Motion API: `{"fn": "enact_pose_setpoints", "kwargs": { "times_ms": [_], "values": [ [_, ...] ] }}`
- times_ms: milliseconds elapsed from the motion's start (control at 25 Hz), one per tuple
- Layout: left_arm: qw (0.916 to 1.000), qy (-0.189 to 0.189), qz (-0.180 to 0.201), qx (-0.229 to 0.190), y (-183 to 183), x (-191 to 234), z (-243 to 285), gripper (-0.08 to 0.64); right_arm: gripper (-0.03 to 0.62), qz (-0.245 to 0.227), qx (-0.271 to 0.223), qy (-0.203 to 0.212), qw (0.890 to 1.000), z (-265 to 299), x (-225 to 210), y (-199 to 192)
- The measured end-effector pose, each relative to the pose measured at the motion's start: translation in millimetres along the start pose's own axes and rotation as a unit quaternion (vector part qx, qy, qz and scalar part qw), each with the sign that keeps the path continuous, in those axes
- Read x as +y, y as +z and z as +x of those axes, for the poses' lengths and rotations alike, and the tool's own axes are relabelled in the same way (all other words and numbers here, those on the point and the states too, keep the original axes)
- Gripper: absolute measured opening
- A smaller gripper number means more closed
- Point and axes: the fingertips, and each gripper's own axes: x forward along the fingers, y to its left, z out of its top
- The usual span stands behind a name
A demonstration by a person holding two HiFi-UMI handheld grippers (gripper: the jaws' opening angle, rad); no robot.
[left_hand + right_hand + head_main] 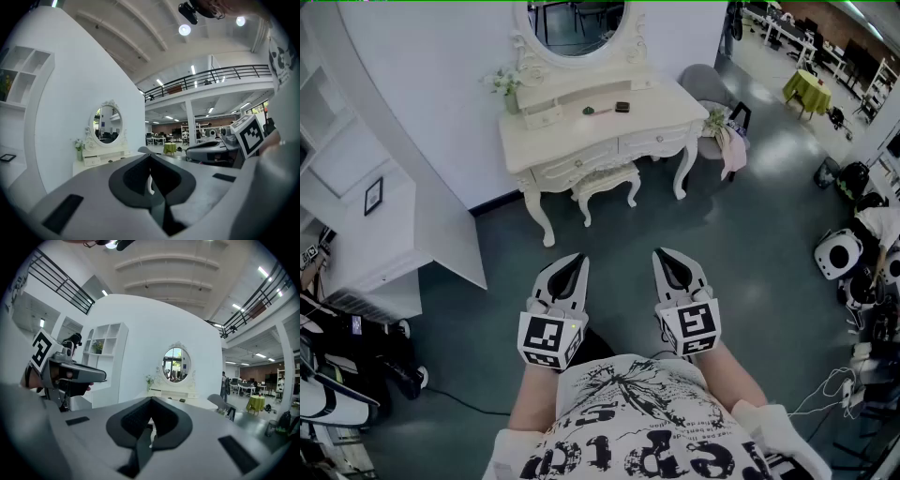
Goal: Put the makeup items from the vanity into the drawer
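The cream vanity (675,112) stands across the room below its oval mirror (577,28). On its top lie a small dark case (622,107) and a green item (590,111). Two drawers (652,141) in its front are closed. My left gripper (577,260) and right gripper (662,254) hang side by side just in front of my body, far from the vanity, both shut and empty. In the left gripper view the jaws (150,158) meet, with the vanity (101,157) far behind. The right gripper view shows shut jaws (151,400), the vanity (176,397) and the left gripper (70,373).
A padded stool (605,183) is tucked under the vanity. A grey chair (708,89) with a cloth on it stands at its right. A white shelf unit (384,225) lines the left wall. A flower vase (508,89) sits on the vanity's left end. Dark floor lies between me and the vanity.
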Motion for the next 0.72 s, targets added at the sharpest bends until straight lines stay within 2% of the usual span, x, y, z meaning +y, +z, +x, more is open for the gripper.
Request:
{"fn": "enact_pose_setpoints", "kwargs": {
  "times_ms": [200,400,720],
  "values": [
    [0.9998,0.013,-0.001,0.014,-10.5,9.2,-5.3,0.020,0.017,0.005,0.012,0.001,1.000,-1.8,4.9,-11.0],
    [0.9998,0.008,-0.004,0.015,-12.9,8.8,2.8,0.020,0.017,0.009,0.013,-0.002,1.000,5.1,-1.3,-13.3],
    [0.9992,-0.003,-0.022,0.033,-34.9,43.1,42.2,0.020,0.017,0.027,0.034,-0.007,0.999,63.0,-13.6,-28.5]
  ]
}}
